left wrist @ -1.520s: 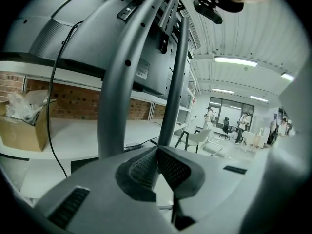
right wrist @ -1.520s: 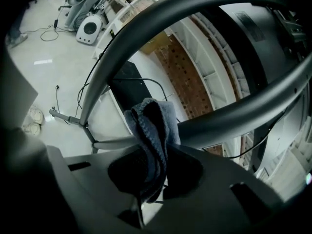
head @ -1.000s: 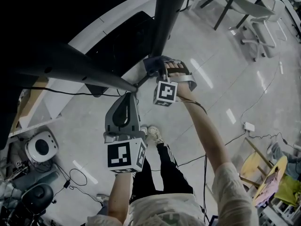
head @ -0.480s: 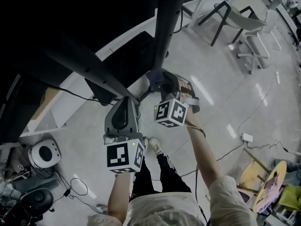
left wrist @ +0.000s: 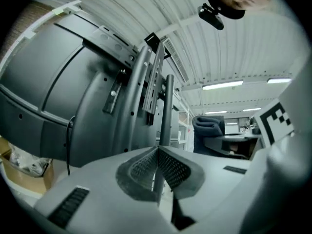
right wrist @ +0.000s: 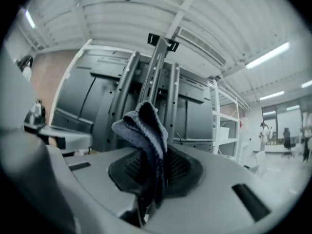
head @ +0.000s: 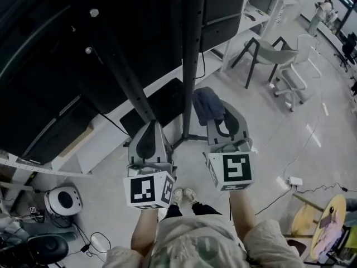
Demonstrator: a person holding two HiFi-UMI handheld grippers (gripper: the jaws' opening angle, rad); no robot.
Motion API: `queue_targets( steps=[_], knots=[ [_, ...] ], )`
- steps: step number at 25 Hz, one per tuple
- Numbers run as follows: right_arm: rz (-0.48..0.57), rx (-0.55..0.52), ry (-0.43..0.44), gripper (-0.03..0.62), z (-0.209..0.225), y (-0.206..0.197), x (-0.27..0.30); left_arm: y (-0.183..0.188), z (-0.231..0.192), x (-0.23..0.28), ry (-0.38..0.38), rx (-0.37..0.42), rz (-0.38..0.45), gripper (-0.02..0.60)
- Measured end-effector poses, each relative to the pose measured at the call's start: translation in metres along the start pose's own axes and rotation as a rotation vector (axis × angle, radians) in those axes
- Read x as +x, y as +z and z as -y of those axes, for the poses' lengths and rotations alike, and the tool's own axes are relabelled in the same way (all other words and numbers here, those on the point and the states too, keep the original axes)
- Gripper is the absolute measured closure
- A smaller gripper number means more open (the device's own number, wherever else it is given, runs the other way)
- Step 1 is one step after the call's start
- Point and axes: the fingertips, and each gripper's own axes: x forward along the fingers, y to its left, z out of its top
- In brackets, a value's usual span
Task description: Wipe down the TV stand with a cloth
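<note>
The TV stand's black pole (head: 192, 54) rises from a dark base plate (head: 159, 108) on the floor, with the screen's dark back (head: 50, 66) at upper left. My right gripper (head: 218, 111) is shut on a dark blue cloth (head: 205, 105), held in the air just right of the pole and not touching it. In the right gripper view the cloth (right wrist: 145, 130) bunches up out of the right gripper (right wrist: 152, 156), with the stand's uprights (right wrist: 157, 77) behind. My left gripper (head: 149, 130) hovers left of the pole; its jaws meet with nothing between them (left wrist: 157, 152).
A grey chair (head: 273, 54) and white shelving (head: 262, 4) stand at the right. A round white device (head: 64, 200) and cables lie on the floor at lower left. A power strip (head: 294, 181) and a yellow stool (head: 323, 222) are at lower right.
The right gripper has lifted the cloth away from the foot of the pole and swung right. Both grippers now sit side by side, and the head view has tilted up.
</note>
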Motion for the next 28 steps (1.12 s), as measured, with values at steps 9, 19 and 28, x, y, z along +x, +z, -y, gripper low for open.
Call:
queue_targets(
  steps=[9, 19, 28],
  knots=[
    [0.062, 0.115, -0.01, 0.537, -0.027, 0.027, -0.065, 0.048, 0.025, -0.039, -0.063, 0.033, 0.116, 0.567],
    [0.082, 0.136, 0.002, 0.537, -0.035, 0.036, -0.076, 0.059, 0.028, -0.048, -0.079, 0.045, 0.133, 0.567],
    [0.092, 0.164, 0.016, 0.537, -0.041, 0.039, -0.081, 0.058, 0.029, -0.05, -0.09, 0.04, 0.137, 0.568]
  ],
)
